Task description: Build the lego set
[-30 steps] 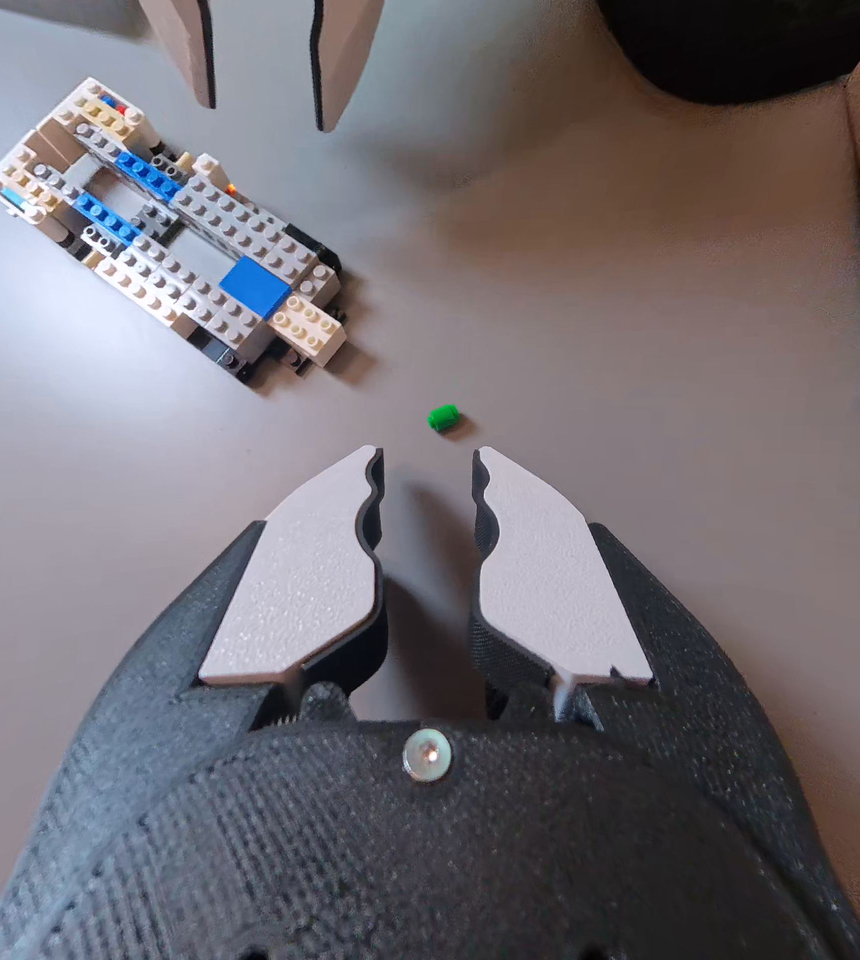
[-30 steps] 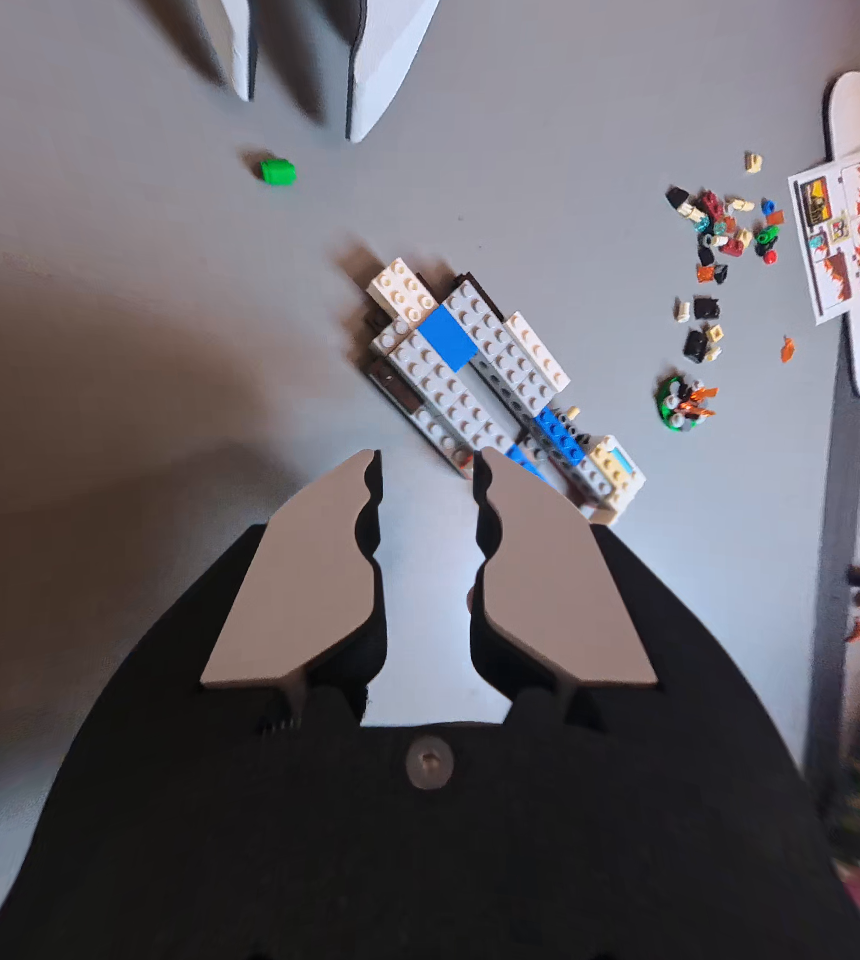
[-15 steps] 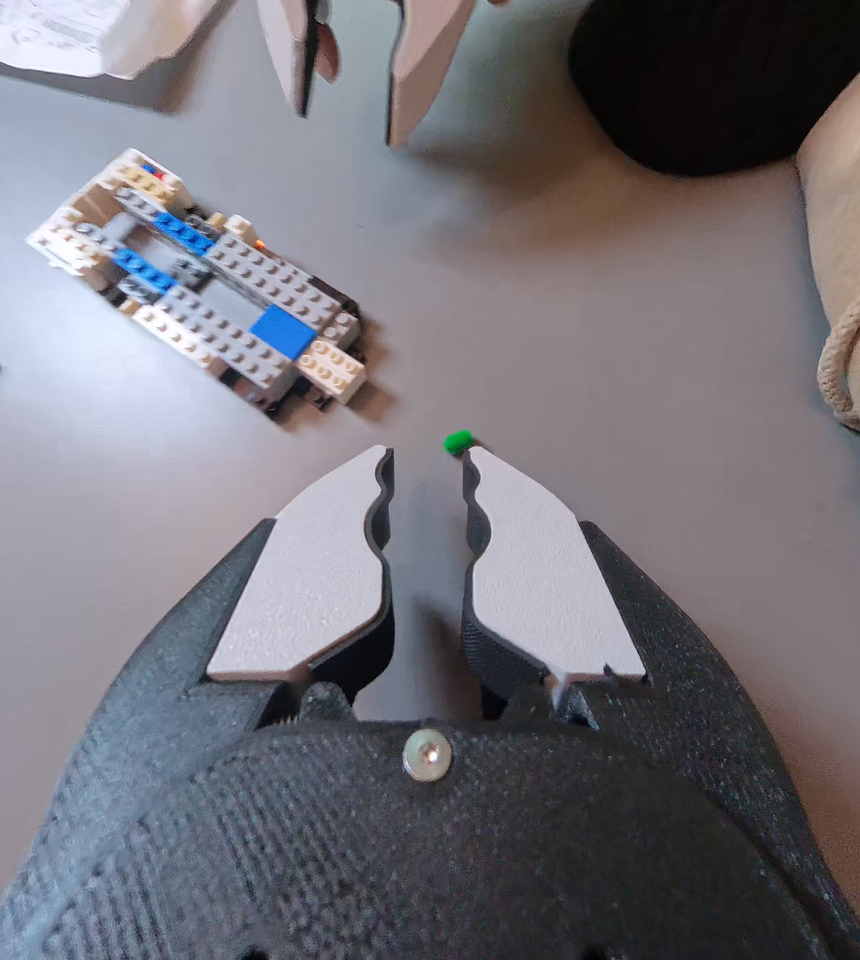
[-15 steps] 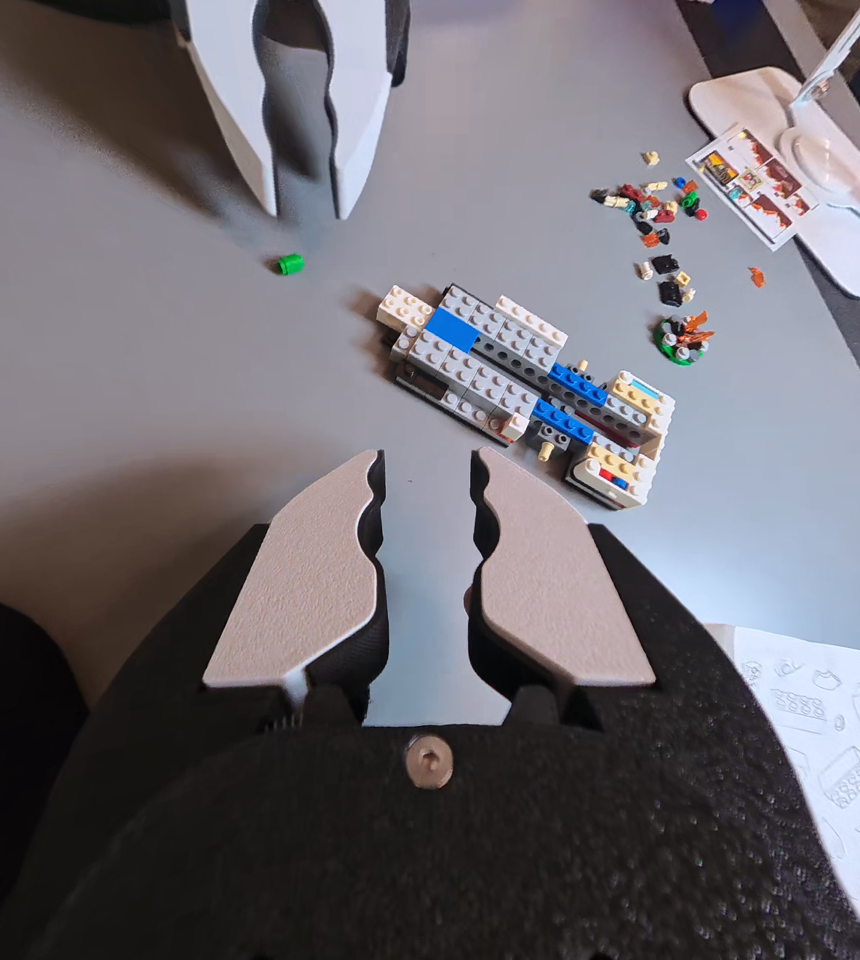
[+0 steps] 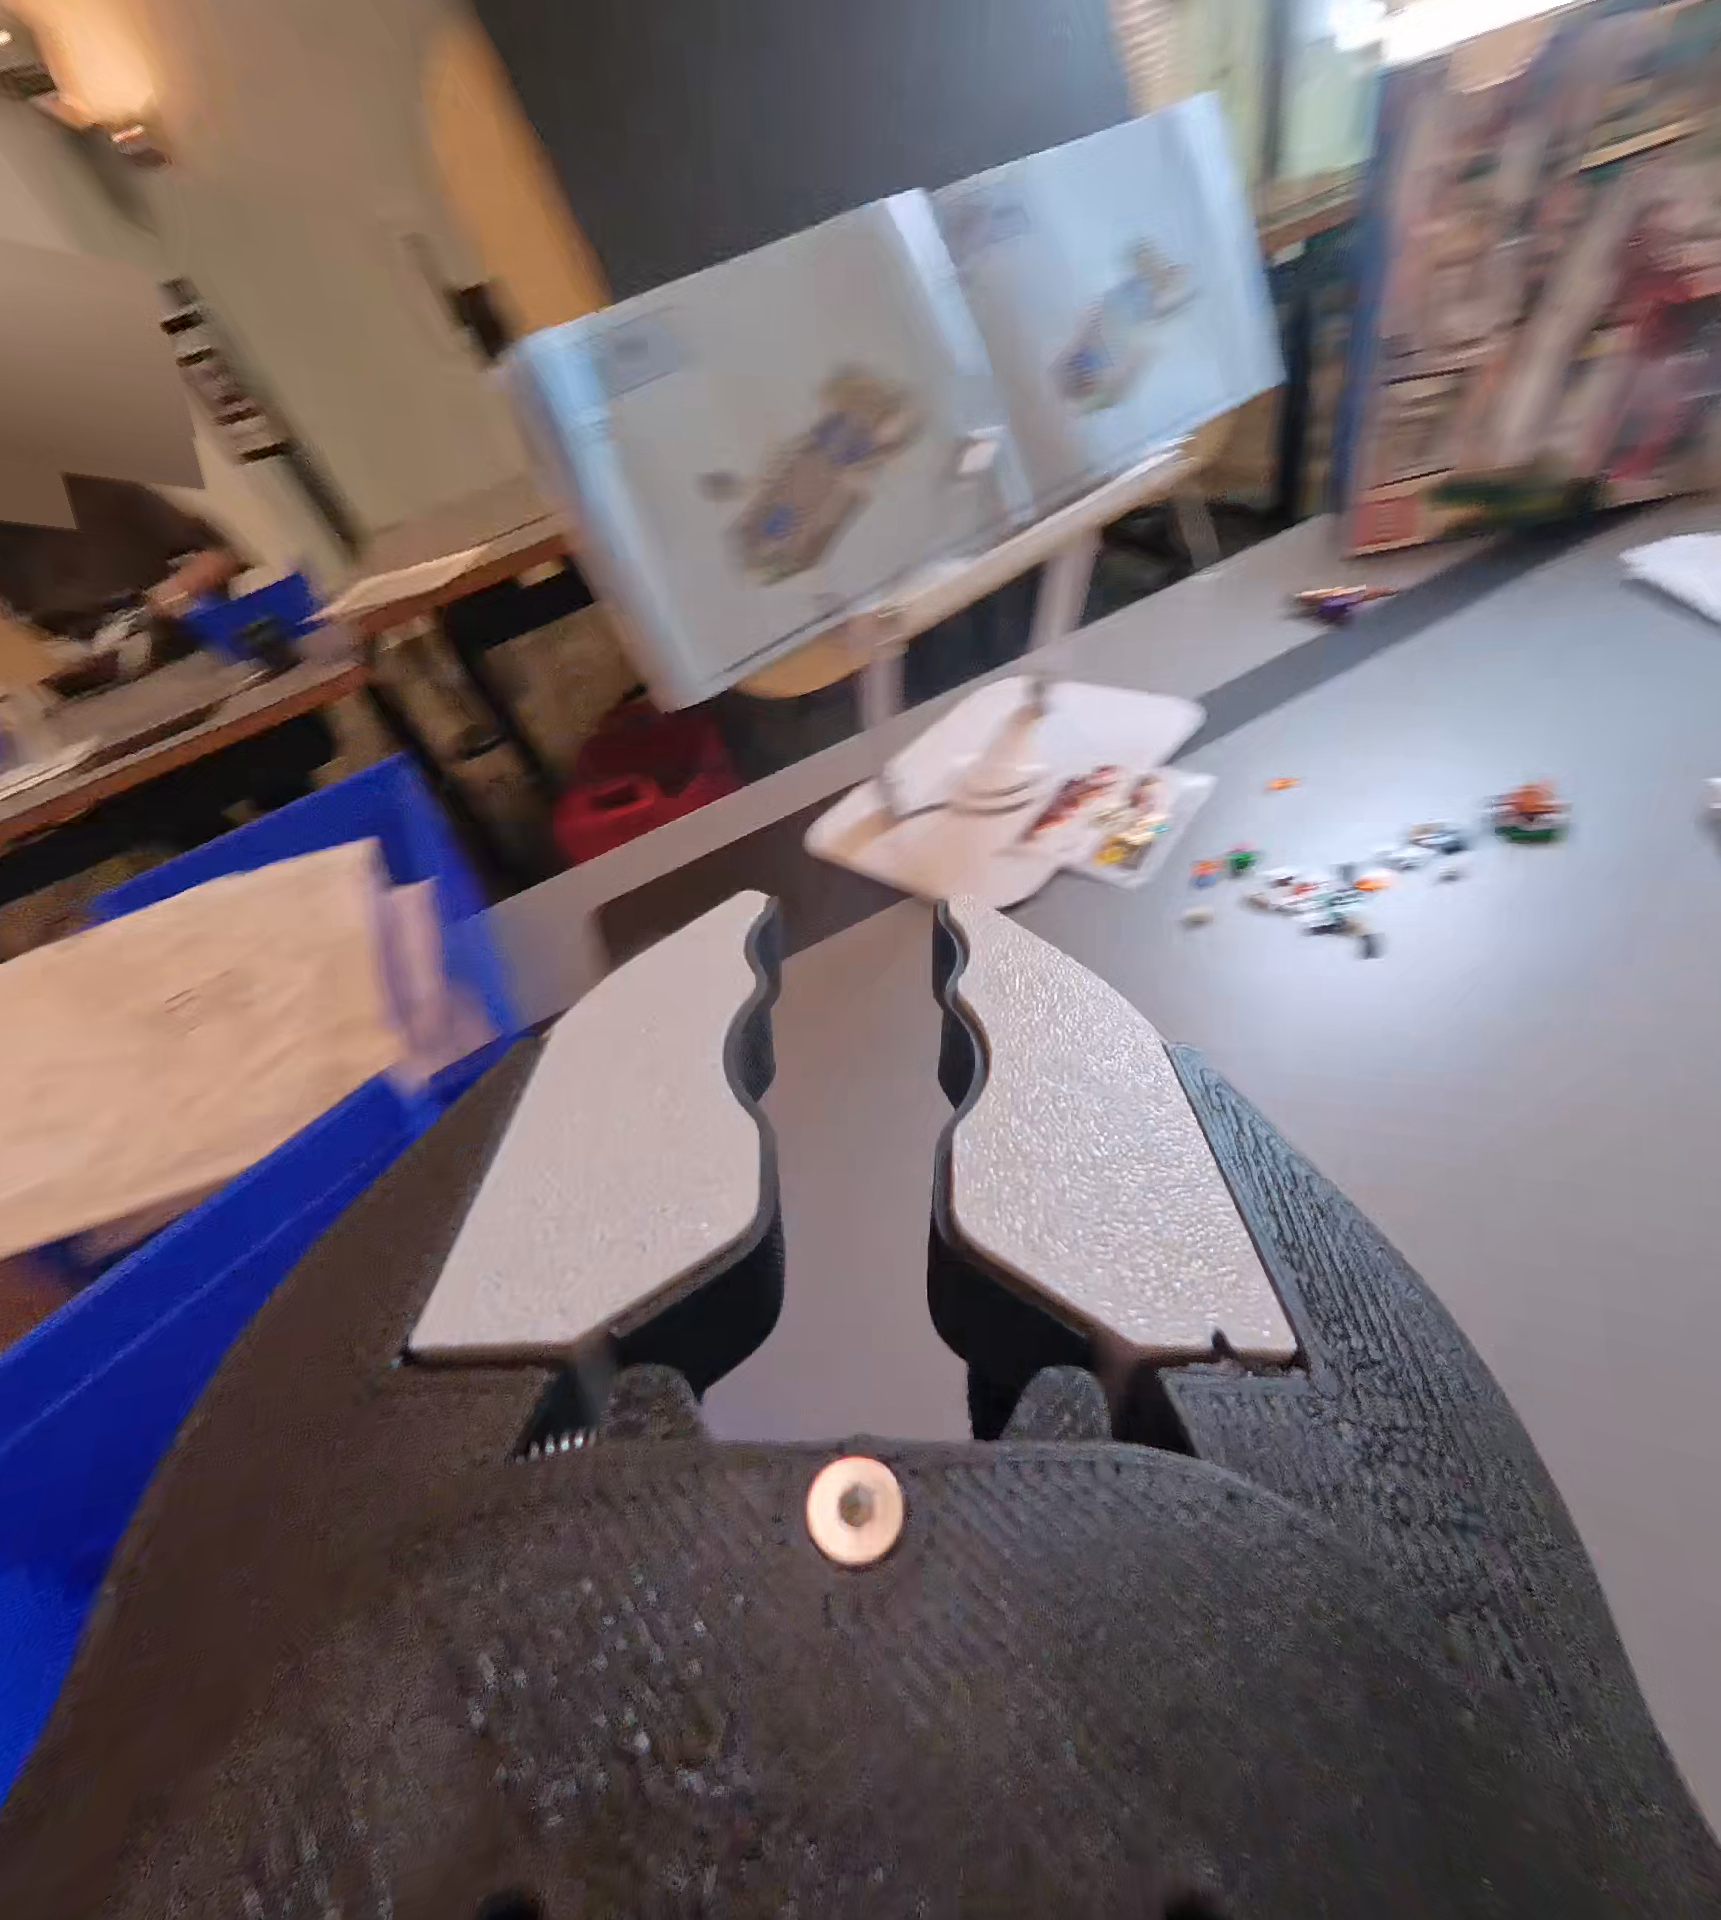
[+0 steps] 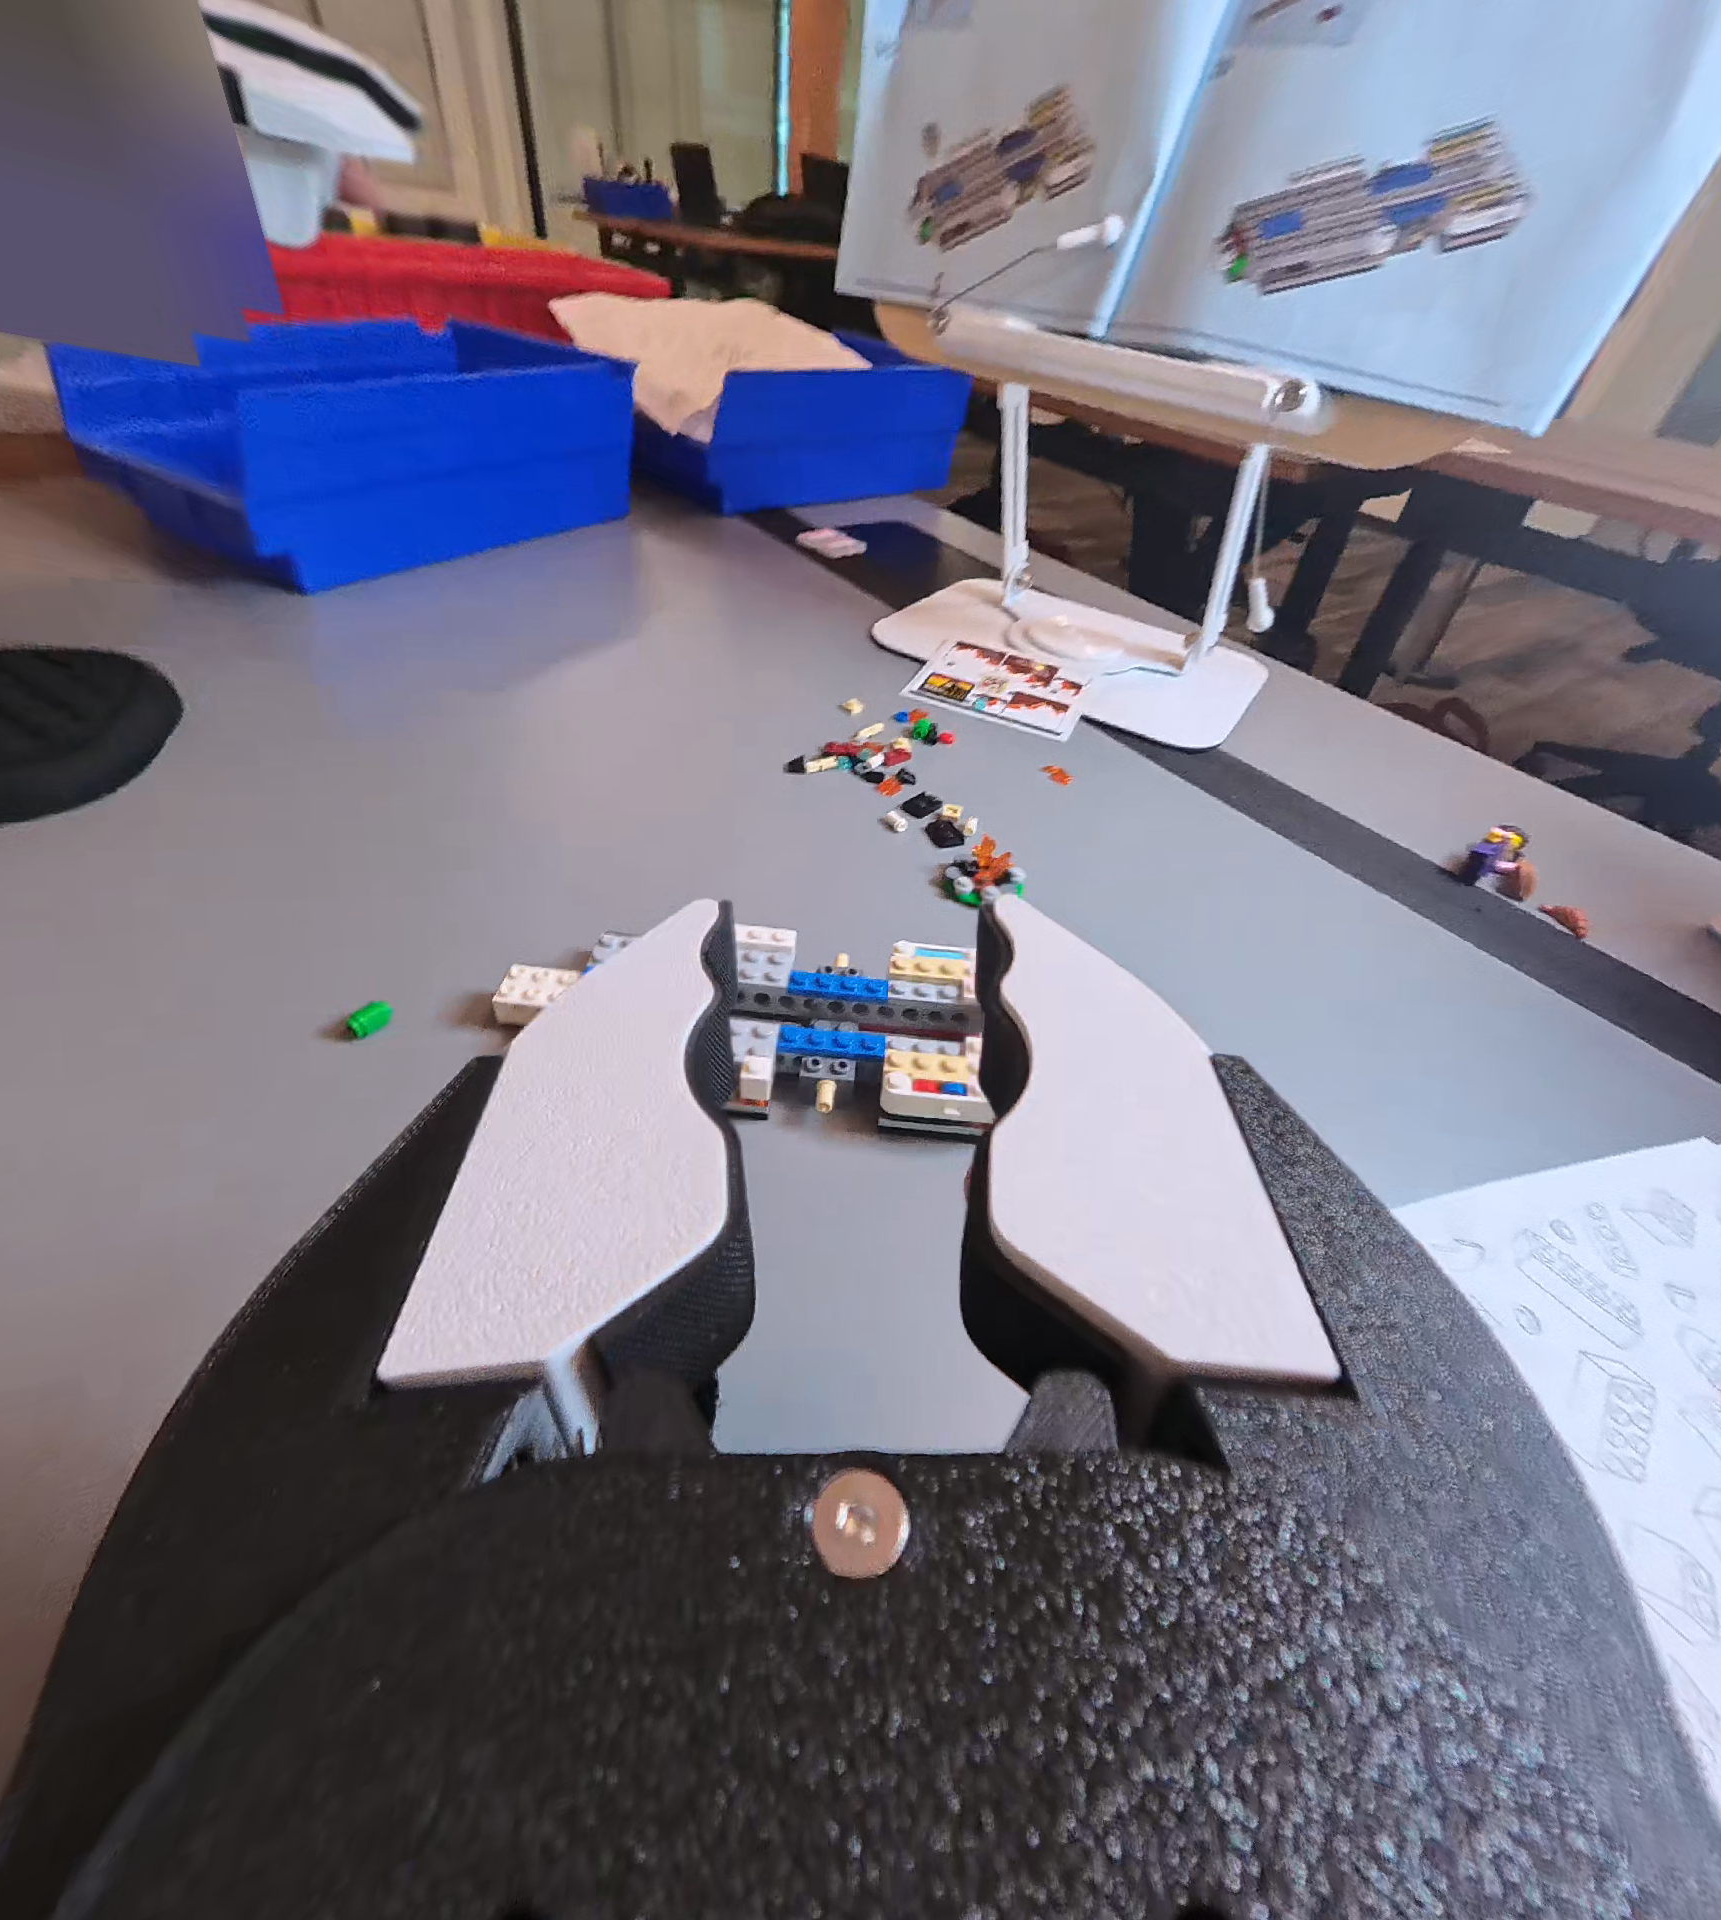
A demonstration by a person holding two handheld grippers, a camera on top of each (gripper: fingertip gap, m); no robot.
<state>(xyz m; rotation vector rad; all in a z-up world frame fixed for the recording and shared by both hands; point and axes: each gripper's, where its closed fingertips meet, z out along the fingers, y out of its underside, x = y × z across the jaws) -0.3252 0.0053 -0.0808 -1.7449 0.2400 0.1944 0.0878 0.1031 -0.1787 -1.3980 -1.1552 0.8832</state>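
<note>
Bricks first: the grey, white and blue brick model (image 6: 835, 1023) lies on the grey table (image 6: 420, 810) straight ahead of my right gripper (image 6: 851, 914), seen through the gap between its fingers. Whether the tips reach it or hang short of it I cannot tell from this angle. The jaws stand well apart and nothing is pinched between the pads. One small green round piece (image 6: 368, 1019) lies alone on the table, off to the left of the model and apart from it.

My left gripper (image 5: 854, 914) has its jaws apart too, with only bare table showing between them. It sits near the table's edge, beside a blue bin (image 5: 212, 1195) with white paper in it. That view is blurred.

Counting what I can see: one model, one loose green piece, one scatter of small mixed pieces (image 6: 887, 758) beyond the model, one round green base with orange bits (image 6: 984, 878) just past the right fingertip, and one small purple figure (image 6: 1500, 854) far to the right. Two blue bins (image 6: 347, 457) stand at the back left. One white stand (image 6: 1074, 644) holds an open instruction booklet (image 6: 1303, 197).

Both grippers are tilted shallow, looking across the table rather than down at it.
</note>
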